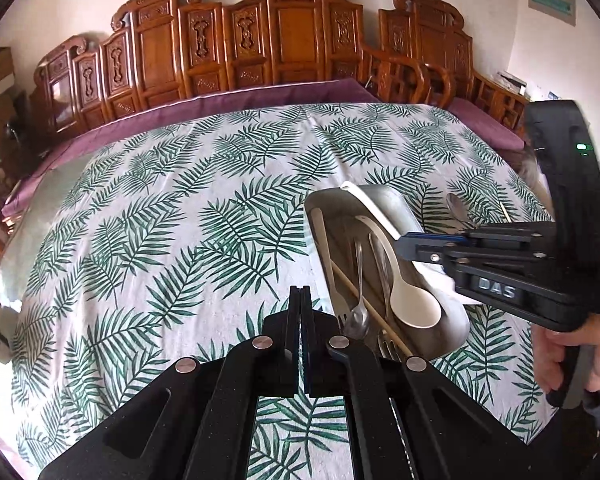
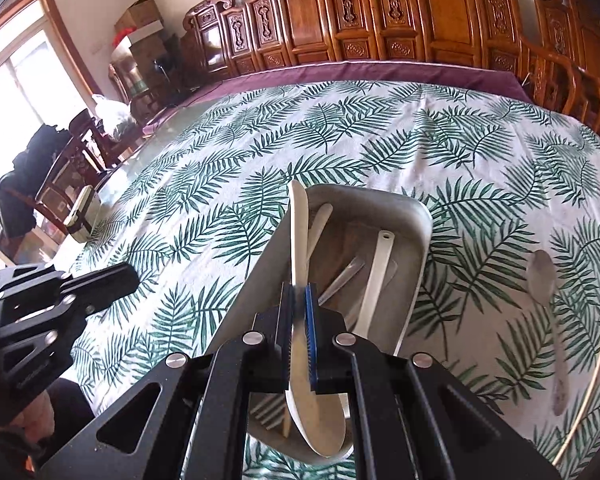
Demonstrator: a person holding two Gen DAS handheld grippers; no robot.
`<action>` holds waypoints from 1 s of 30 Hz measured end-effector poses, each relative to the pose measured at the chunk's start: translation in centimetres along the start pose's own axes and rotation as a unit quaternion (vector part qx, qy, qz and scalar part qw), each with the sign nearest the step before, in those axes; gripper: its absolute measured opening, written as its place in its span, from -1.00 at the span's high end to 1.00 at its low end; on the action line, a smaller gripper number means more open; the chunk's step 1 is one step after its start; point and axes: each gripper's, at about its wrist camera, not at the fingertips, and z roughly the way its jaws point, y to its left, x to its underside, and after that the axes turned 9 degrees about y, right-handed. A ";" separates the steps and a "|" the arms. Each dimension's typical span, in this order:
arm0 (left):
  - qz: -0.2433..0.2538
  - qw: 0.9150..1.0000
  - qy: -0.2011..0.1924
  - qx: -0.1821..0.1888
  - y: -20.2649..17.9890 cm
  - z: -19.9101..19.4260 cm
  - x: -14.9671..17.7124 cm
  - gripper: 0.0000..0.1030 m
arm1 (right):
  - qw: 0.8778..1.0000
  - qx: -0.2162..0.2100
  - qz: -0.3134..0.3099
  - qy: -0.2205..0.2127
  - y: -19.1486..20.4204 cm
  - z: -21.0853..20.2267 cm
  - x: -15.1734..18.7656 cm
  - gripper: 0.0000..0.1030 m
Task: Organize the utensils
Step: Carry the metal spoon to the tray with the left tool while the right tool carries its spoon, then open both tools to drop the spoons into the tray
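Observation:
A metal tray (image 1: 388, 196) (image 2: 416, 216) sits on the leaf-print tablecloth and holds a white spoon (image 1: 414, 300) (image 2: 374, 276), a fork (image 1: 340, 300), a metal spoon (image 1: 359, 316), a chopstick (image 1: 364, 300) and a pale flat utensil (image 1: 320, 232). My right gripper (image 2: 299, 312) (image 1: 402, 246) is shut on a second white spoon (image 2: 300, 232) (image 1: 374, 210), holding it over the tray. My left gripper (image 1: 301, 300) is shut and empty, just left of the tray's near end; it also shows in the right wrist view (image 2: 128, 276).
A metal spoon (image 2: 542, 276) (image 1: 458, 208) and a chopstick (image 2: 592, 372) (image 1: 505, 210) lie on the cloth right of the tray. Carved wooden chairs (image 1: 292, 36) line the table's far edge. Chairs and boxes (image 2: 140, 24) stand at the left by a window.

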 end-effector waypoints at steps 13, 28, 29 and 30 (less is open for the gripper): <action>-0.009 1.000 0.001 0.002 1.1 0.1 0.6 1.00 | 1.000 0.019 0.004 0.006 0.3 1.6 -0.6 0.84; 0.005 1.000 -0.004 0.004 -2.0 -0.4 0.6 1.00 | 0.999 0.041 -0.016 -0.032 -2.0 -3.9 3.4 0.83; 0.006 1.000 -0.003 0.005 -2.3 -0.4 0.6 1.00 | 0.998 0.043 -0.013 -0.036 -2.5 -4.5 4.0 0.83; 0.008 1.000 -0.002 0.006 -2.7 -0.3 0.6 0.93 | 0.998 0.051 -0.005 -0.040 -3.8 -5.4 5.3 0.83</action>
